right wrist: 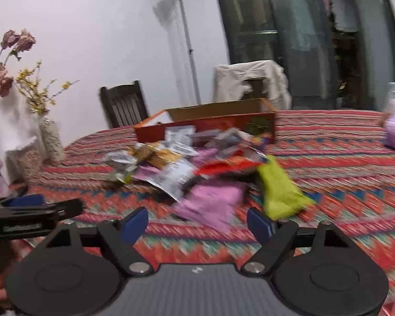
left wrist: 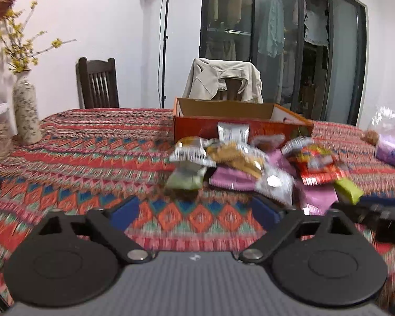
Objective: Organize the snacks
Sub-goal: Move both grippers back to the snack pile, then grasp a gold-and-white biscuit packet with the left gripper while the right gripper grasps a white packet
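On the patterned tablecloth [left wrist: 92, 158], snack pile [left wrist: 250, 166] lies beyond both spread, empty grippers [left wrist: 194, 210] [right wrist: 197, 223].

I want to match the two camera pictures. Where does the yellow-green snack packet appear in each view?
Left wrist view: the yellow-green snack packet lies at the right end of the snack pile, low and right of centre.
Right wrist view: the same packet lies near the centre, just ahead of the right tool's right finger.
Shared landmark: the orange cardboard box behind the pile.

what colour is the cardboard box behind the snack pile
The box is orange-red outside, plain brown inside; clearest in the left wrist view.
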Motion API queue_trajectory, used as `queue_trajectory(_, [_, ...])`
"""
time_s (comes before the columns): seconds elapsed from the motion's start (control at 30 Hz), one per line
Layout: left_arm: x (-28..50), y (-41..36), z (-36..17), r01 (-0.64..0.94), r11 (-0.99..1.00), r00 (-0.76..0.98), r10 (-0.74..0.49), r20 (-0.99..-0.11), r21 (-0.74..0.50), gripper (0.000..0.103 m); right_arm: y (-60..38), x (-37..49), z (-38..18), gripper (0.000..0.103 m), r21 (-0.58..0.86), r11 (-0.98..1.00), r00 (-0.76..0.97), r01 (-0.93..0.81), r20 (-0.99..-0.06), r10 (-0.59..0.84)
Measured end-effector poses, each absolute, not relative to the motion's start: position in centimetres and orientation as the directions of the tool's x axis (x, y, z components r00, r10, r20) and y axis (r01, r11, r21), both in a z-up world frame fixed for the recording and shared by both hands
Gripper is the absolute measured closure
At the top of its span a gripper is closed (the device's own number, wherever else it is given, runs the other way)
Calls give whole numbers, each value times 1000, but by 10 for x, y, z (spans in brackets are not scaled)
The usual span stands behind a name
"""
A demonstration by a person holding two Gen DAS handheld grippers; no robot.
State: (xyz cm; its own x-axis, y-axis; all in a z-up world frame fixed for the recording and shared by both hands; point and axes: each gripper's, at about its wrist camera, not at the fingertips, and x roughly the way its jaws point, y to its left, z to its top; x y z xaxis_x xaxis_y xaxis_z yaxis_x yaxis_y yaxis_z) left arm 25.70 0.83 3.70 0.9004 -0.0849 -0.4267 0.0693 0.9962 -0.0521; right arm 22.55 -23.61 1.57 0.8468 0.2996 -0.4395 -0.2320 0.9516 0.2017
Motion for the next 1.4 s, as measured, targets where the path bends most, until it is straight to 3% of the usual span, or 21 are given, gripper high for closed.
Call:
queue_trajectory(0.1, [298, 13, 46, 79, 994, 900, -104, -424, -77, 34, -218, 260, 18, 31, 243, 933, 822, -264, -450, 350])
queue_trajectory(0.2, [340, 12, 49, 88, 993, 889, -112, -443, -75, 34, -202, 294, 18, 44, 265, 927, 799, -265, -478, 365])
queue_trajectory(0.37, [387, 6, 37, 94, 993, 857, -114, -503, -65, 35, -185, 330, 12, 44, 284, 932, 782, -225, -518, 347])
queue_trajectory(0.43, [393, 8, 29, 100, 992, 841, -125, -526, -75, 56, -181, 338, 10, 38, 292, 936, 792, -199, -514, 329])
queue_trajectory(0.5, [387, 13, 25, 106, 991, 841, -134, -524, -83, 59, -178, 346, 7, 35, 298, 935, 795, -193, -512, 327])
queue_trajectory(0.67, [350, 23, 34, 86, 989, 850, -136, -509, -120, 60, -172, 360, 0, 35, 204, 970, 811, -133, -540, 224])
queue_trajectory(1.07, [298, 22, 36, 14, 991, 849, -83, -522, -135, 60, -195, 395, -2, 30, 354, 927, 774, -123, -550, 313])
queue_trajectory(1.1, [297, 21, 37, 10, 991, 852, -78, -518, -134, 60, -196, 397, -3, 31, 358, 926, 774, -118, -551, 311])
queue_trajectory(1.17, [294, 18, 39, 4, 992, 856, -68, -513, -125, 60, -199, 400, -7, 45, 350, 931, 773, -100, -562, 294])
queue_trajectory(1.2, [292, 16, 40, 4, 993, 858, -65, -510, -119, 60, -201, 401, -10, 63, 352, 931, 768, -100, -568, 297])
queue_trajectory(1.4, [274, 4, 41, 36, 993, 856, -89, -510, -113, 60, -213, 357, 3, 63, 320, 930, 765, -182, -548, 338])
